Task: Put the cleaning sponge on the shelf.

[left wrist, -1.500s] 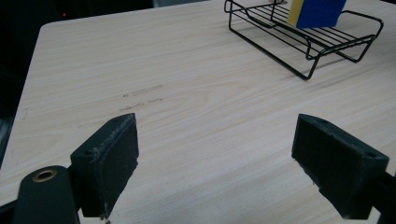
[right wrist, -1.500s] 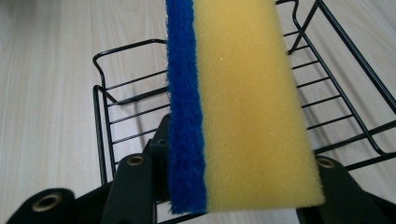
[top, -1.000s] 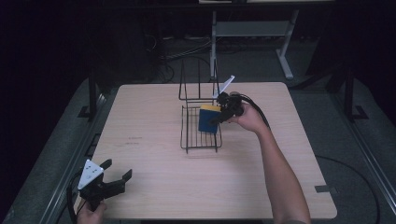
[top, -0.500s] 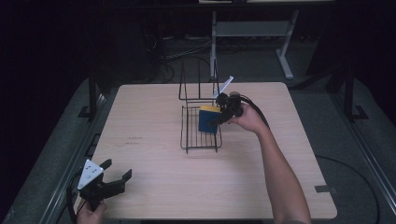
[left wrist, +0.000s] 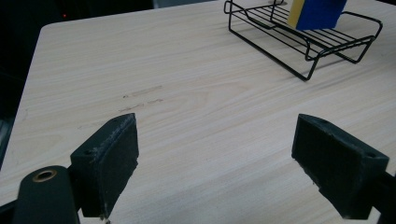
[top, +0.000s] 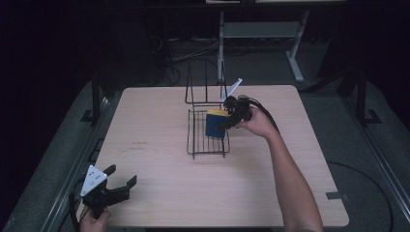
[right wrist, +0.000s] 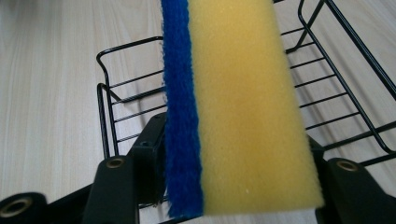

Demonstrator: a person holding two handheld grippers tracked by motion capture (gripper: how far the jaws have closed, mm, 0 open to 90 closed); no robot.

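Big light wood counter [top: 159, 125] takes up most of the middle of the high view, dark floor all round it. Next biggest: black wire rack [top: 207, 126], sitting a bit above center of the frame, low tray part in front w/ taller upright wires toward the back. In the left tool view the rack [left wrist: 303, 37] is in the upper right corner.

Sponge [top: 215, 123], blue scrubby side + yellow foam, is upright inside the rack's tray, right side of it, just right of center frame in the high view. Can't tell if its bottom edge touches the wires. Right tool [top: 231, 117] is clamped on it, arm coming in from lower right. In the right tool view the sponge [right wrist: 233, 107] fills the center, one jaw pressed on the blue face and the other on the yellow, rack [right wrist: 112, 112] wires behind it.

Left tool [top: 112, 189] is down in the lower left corner of the high view, over the counter edge, jaws wide apart w/ nothing between them. Left tool view shows bare counter [left wrist: 187, 107] btwn the two pads
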